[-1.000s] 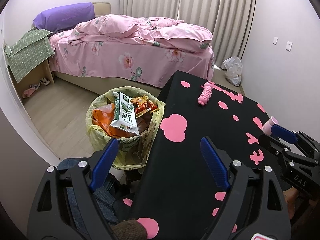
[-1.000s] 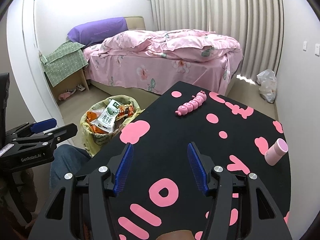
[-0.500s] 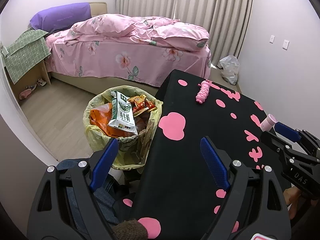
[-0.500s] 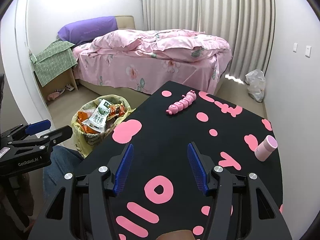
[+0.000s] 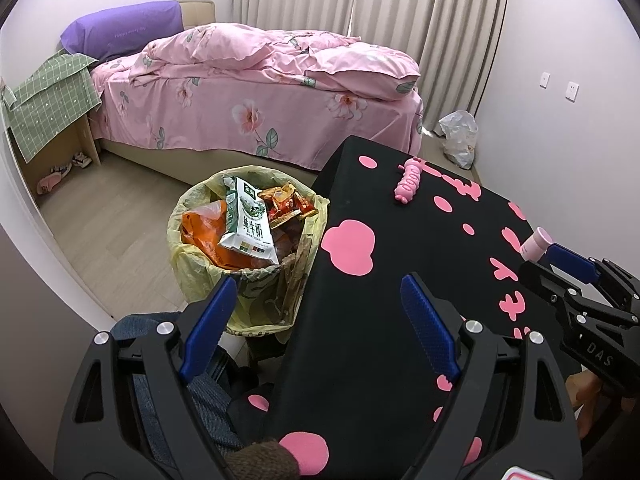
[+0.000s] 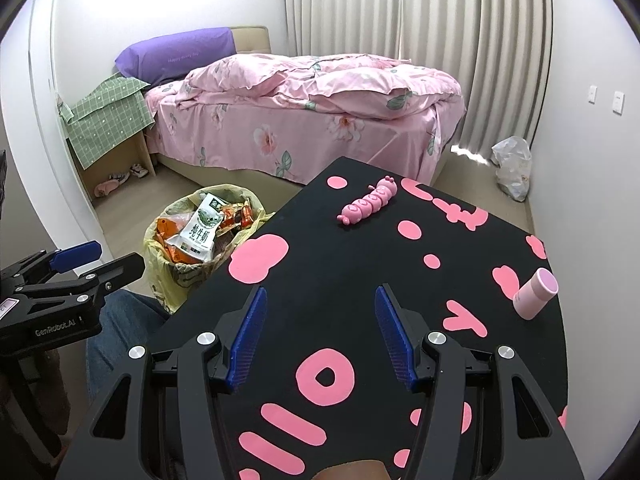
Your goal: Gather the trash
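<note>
Your right gripper [image 6: 318,334] and left gripper [image 5: 316,326] both gape empty, the pink bottle [image 6: 535,294] lying right of the right one.

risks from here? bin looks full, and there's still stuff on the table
1. The trash bin is heaped: the milk carton sticks up above the rim, so anything added may slide off onto the floor.
2. The pink bottle lies on its side near the table edge; a nudge could roll it off.
3. The pink caterpillar toy may not be trash. Both tongs are open and empty.
</note>
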Action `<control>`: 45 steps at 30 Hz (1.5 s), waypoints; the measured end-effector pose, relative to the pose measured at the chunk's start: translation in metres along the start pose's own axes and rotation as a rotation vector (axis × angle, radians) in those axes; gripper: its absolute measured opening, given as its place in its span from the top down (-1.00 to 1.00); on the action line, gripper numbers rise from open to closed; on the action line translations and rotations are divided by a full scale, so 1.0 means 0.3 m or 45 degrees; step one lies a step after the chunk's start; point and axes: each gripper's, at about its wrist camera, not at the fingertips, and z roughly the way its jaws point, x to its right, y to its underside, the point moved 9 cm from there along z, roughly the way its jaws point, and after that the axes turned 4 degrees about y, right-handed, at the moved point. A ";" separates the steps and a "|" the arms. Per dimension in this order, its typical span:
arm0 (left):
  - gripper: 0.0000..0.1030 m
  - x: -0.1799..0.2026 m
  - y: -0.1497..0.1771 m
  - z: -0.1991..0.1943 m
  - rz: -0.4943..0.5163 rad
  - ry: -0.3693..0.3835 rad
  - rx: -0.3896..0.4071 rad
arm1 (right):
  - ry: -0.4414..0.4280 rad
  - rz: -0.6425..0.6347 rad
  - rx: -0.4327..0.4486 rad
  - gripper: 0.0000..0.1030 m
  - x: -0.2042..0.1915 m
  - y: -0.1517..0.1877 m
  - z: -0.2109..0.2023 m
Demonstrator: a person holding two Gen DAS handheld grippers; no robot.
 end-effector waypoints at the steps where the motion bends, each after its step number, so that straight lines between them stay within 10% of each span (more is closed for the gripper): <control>1: -0.55 -0.001 0.000 0.000 0.001 0.000 0.001 | 0.000 0.002 0.001 -0.04 -0.002 0.000 0.001; 45: -0.55 0.013 -0.013 -0.009 0.019 -0.029 0.004 | -0.007 0.036 -0.001 -0.04 0.004 0.022 0.003</control>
